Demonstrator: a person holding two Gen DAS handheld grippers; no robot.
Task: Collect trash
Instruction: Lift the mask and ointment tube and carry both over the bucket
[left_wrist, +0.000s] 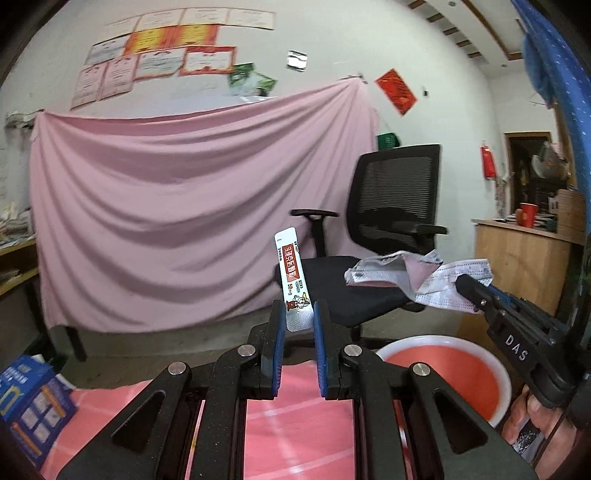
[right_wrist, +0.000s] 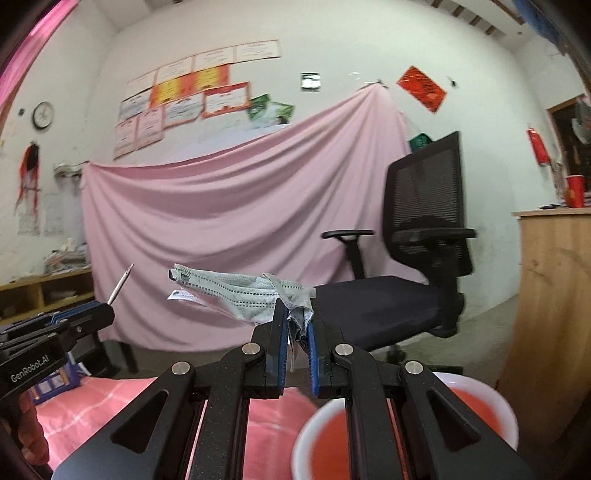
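My left gripper (left_wrist: 299, 319) is shut on a white sachet wrapper with a red label (left_wrist: 291, 275), held upright in the air. My right gripper (right_wrist: 297, 317) is shut on a crumpled grey face mask (right_wrist: 236, 295) that hangs out to the left. In the left wrist view the right gripper (left_wrist: 480, 295) comes in from the right with the mask (left_wrist: 424, 277). In the right wrist view the left gripper (right_wrist: 96, 317) shows at the left with the sachet (right_wrist: 120, 284) edge-on. A red basin with a white rim (left_wrist: 443, 373) sits below, also in the right wrist view (right_wrist: 480, 402).
A pink mat (left_wrist: 295, 424) covers the surface under both grippers. A black office chair (left_wrist: 384, 236) stands behind, before a pink sheet (left_wrist: 166, 221) on the wall. A wooden cabinet (right_wrist: 554, 295) is at the right. A blue box (left_wrist: 29, 402) lies at the left.
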